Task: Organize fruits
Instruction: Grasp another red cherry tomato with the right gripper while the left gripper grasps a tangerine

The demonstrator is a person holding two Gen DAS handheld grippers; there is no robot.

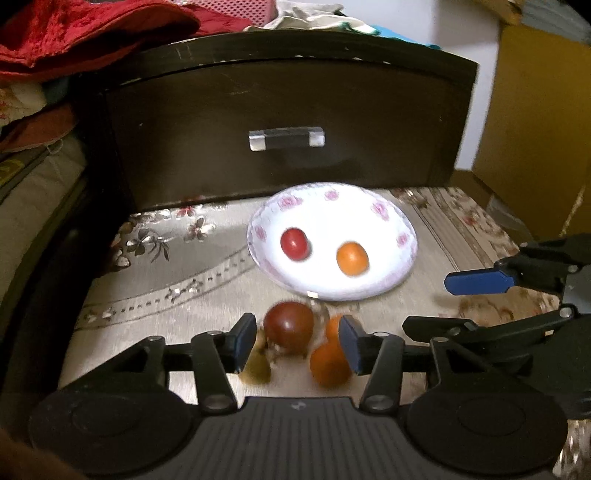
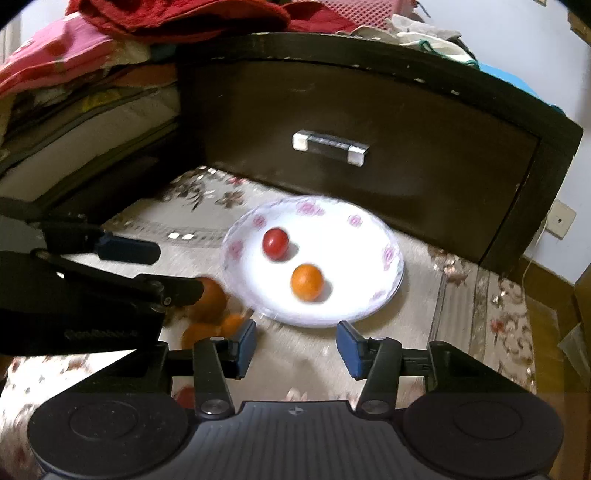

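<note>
A white plate with pink flowers (image 1: 384, 284) (image 2: 369, 310) lies on the floral cloth. A small red fruit (image 1: 294, 243) (image 2: 275, 243) and a small orange fruit (image 1: 352, 257) (image 2: 306, 282) lie on it. In front of the plate lie a dark red fruit (image 1: 289, 326), two orange fruits (image 1: 328, 363) (image 2: 210, 299) and a yellowish fruit (image 1: 256, 363). My left gripper (image 1: 297, 341) is open, its jaws either side of the dark red fruit, not closed on it. My right gripper (image 2: 295, 343) is open and empty just before the plate's near rim.
A dark wooden drawer front (image 1: 280, 110) (image 2: 369, 122) with a metal handle (image 1: 286, 138) (image 2: 330, 146) stands right behind the plate. Red and pink fabrics (image 1: 81, 33) (image 2: 177, 14) are piled behind and to the left. A yellow cardboard box (image 1: 535, 122) stands at the right.
</note>
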